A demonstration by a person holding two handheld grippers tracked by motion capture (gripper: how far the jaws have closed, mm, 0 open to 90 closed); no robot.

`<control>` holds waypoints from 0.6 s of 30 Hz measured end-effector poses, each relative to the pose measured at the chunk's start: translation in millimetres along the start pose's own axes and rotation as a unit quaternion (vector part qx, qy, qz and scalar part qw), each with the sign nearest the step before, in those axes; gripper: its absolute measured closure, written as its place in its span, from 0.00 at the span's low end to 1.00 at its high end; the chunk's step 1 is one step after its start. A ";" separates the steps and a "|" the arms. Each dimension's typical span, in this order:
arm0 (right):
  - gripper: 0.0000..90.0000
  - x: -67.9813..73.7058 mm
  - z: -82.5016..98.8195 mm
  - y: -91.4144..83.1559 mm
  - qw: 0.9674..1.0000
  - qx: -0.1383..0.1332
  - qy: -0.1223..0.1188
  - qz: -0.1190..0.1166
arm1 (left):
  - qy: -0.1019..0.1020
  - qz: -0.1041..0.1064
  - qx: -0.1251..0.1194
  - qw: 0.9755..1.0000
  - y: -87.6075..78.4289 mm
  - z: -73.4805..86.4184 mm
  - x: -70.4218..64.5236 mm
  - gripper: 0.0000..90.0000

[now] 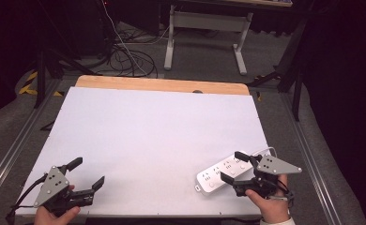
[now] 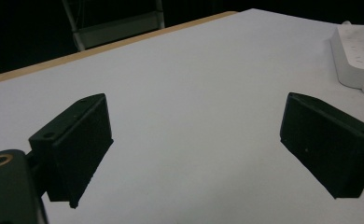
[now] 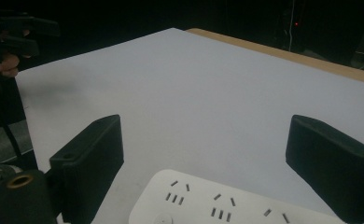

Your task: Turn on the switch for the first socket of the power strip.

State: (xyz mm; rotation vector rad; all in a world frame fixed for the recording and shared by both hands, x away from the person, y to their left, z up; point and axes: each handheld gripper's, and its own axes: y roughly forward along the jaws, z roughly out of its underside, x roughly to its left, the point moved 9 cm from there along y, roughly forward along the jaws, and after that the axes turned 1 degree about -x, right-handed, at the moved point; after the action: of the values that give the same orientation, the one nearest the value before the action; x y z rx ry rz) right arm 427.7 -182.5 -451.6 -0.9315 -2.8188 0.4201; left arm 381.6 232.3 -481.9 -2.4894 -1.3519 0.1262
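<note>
At the near left corner of the table (image 1: 162, 131), the left gripper (image 1: 88, 172) is held in the person's left hand (image 1: 54, 216), low over the white sheet, with its jaws spread wide and nothing between them; in the left gripper view the two black jaws frame bare white surface, and the power strip (image 2: 357, 56) lies well apart from them, off toward the upper right edge of that view. Across an empty stretch of white sheet, the power strip (image 1: 230, 169) lies flat near the right front corner of the table, set at a slant with its near end pointing toward the front edge and its far end toward the right edge, its socket face up. The right gripper (image 1: 233, 165), in the person's right hand (image 1: 270, 206), sits directly over the strip, its jaws standing wide apart on either side of the white body without pressing on it. In the right gripper view the strip (image 3: 227, 203) lies just below and between the two jaws, at the bottom, its rows of small slots plain to see, with a clear gap to each jaw.
</note>
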 end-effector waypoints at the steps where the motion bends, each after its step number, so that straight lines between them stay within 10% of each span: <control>1: 0.13 0.5 2.5 1.3 1.000 0.000 0.002 -0.005 | 0.001 0.000 0.001 1.000 -0.1 0.2 0.2 0.11; 8: 0.09 2.7 18.1 8.8 1.000 -0.005 -0.001 -0.031 | 0.003 -0.001 0.001 1.000 -0.2 0.2 0.5 0.11; 18: 0.08 2.1 37.5 17.3 1.000 0.008 -0.005 -0.009 | 0.002 -0.003 0.007 1.000 -3.4 2.4 3.1 0.11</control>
State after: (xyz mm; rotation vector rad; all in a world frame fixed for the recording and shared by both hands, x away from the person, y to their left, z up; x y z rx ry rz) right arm 427.5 -176.1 -492.5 -0.9028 -2.8269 0.4459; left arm 380.1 237.1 -482.9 -2.4740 -1.3522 0.1292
